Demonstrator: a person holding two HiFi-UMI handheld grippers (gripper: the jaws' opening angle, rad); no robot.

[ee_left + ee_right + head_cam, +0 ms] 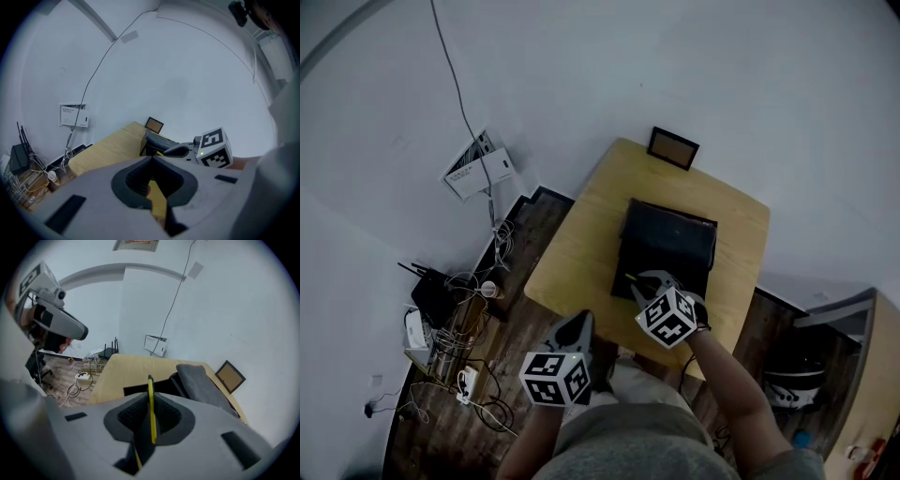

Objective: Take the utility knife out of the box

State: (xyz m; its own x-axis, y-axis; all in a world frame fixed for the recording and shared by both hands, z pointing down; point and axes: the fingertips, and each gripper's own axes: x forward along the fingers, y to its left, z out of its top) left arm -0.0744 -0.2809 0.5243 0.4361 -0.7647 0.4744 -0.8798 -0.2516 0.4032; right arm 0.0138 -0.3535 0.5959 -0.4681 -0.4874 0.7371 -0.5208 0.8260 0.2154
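The black box [666, 248] lies open on the wooden table [581, 234], its grey lid [201, 383] folded back. My right gripper [645, 281] hangs over the box's near edge, shut on the yellow and black utility knife [151, 411]. The knife stands edge-on between the jaws, its tip poking out past them [631, 277], clear of the box. My left gripper [584, 317] is off the table's near corner, its jaws shut [151, 159] with nothing in them. From there the right gripper [176, 150] shows ahead over the box.
A small picture frame [673, 147] stands at the table's far edge. Left of the table, on the dark wood floor, lie a router, power strips and tangled cables [450, 319]. A white box [478, 167] hangs on the wall. A cabinet [872, 375] stands at the right.
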